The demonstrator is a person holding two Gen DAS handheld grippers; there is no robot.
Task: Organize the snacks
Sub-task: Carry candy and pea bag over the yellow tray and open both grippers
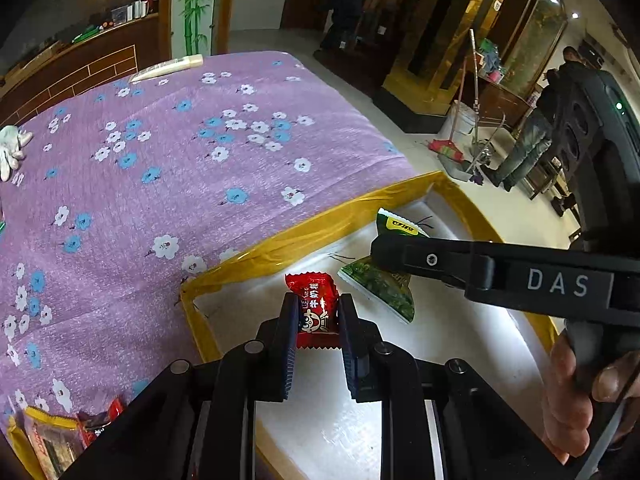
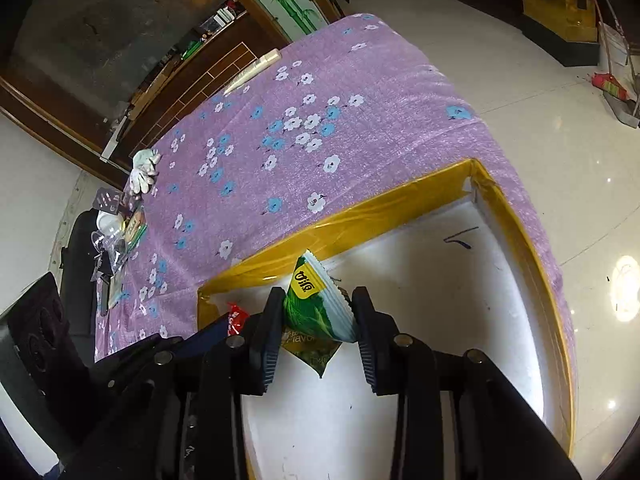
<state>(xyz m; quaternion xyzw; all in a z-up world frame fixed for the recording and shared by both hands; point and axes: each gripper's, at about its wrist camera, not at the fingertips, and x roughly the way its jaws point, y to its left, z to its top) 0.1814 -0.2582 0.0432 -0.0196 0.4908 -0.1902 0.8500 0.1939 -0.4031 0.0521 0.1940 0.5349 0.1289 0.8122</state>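
Note:
A white foam box (image 1: pixel 320 220) with yellow-taped rim stands on the purple flowered tablecloth; it also shows in the right wrist view (image 2: pixel 360 216). My left gripper (image 1: pixel 318 312) is shut on a red candy packet (image 1: pixel 314 296) and holds it over the box's inside. My right gripper (image 2: pixel 316 306) is shut on a green snack packet (image 2: pixel 310 304), also over the box; in the left wrist view this gripper (image 1: pixel 400 256) comes in from the right with the green packet (image 1: pixel 384 288) hanging from it. The red candy (image 2: pixel 237 317) peeks out in the right wrist view.
More snack packets (image 1: pixel 60 436) lie in a second yellow-rimmed container at the lower left. A white glove (image 1: pixel 12 148) and a cream tube (image 1: pixel 168 67) lie on the cloth's far side. Small clutter (image 2: pixel 120 236) sits at the table's left edge. The floor lies beyond the right edge.

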